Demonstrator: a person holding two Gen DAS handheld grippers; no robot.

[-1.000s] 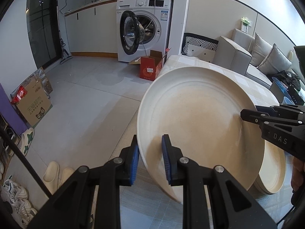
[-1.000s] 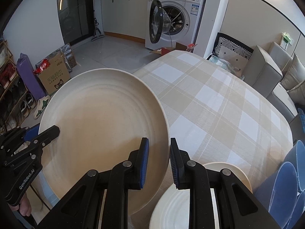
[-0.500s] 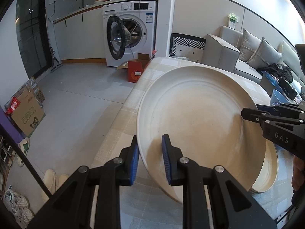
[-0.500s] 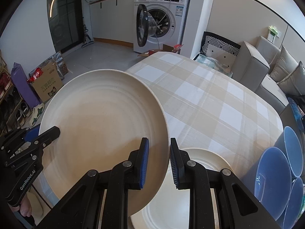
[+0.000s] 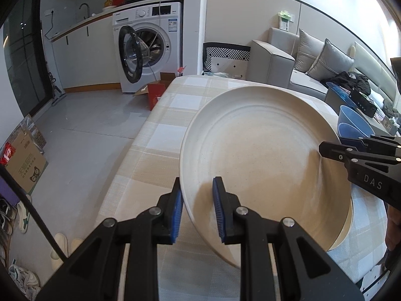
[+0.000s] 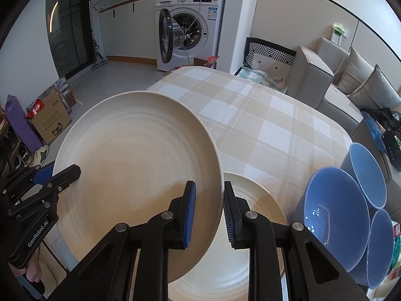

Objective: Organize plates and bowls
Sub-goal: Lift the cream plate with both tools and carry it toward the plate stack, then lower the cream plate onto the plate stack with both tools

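Both wrist views look down, close over the cream plate (image 5: pixel 263 160) (image 6: pixel 135 165), from opposite rims

A home's open living area; washing machine (image 5: pixel 147 47) under a counter, grey sofa (image 5: pixel 300 65), checked-cloth dining table (image 6: pixel 263 125).

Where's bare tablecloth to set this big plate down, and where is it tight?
Free: the far checked tablecloth toward the washer, beyond the held plate. Crowded: the near right, where three blue bowls sit together by the second plate, which lies partly under the held one.
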